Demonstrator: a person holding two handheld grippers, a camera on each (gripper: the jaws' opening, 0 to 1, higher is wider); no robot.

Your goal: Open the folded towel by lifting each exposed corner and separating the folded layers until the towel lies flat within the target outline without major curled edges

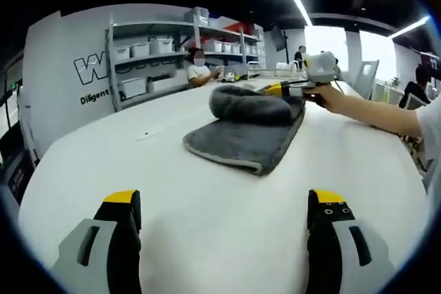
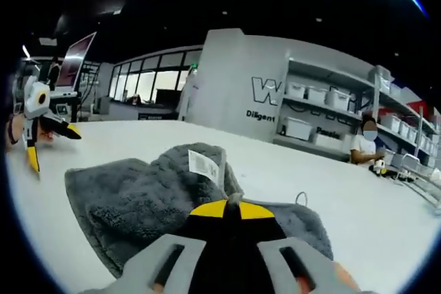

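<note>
White table (image 1: 172,191) carries the grey plush folded towel (image 1: 248,132) at 12 o'clock. Right tongs (image 2: 231,206) pinch its raised corner beside the label; left tongs (image 1: 227,218) stand wide, empty. Lift slowly, peeling layers apart without dragging.

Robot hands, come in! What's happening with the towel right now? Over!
Left gripper open, hovering short of the towel. Right gripper shut on the grey towel, pinching a corner. Towel bunched, partly folded on the white table. Nothing in the way.
</note>
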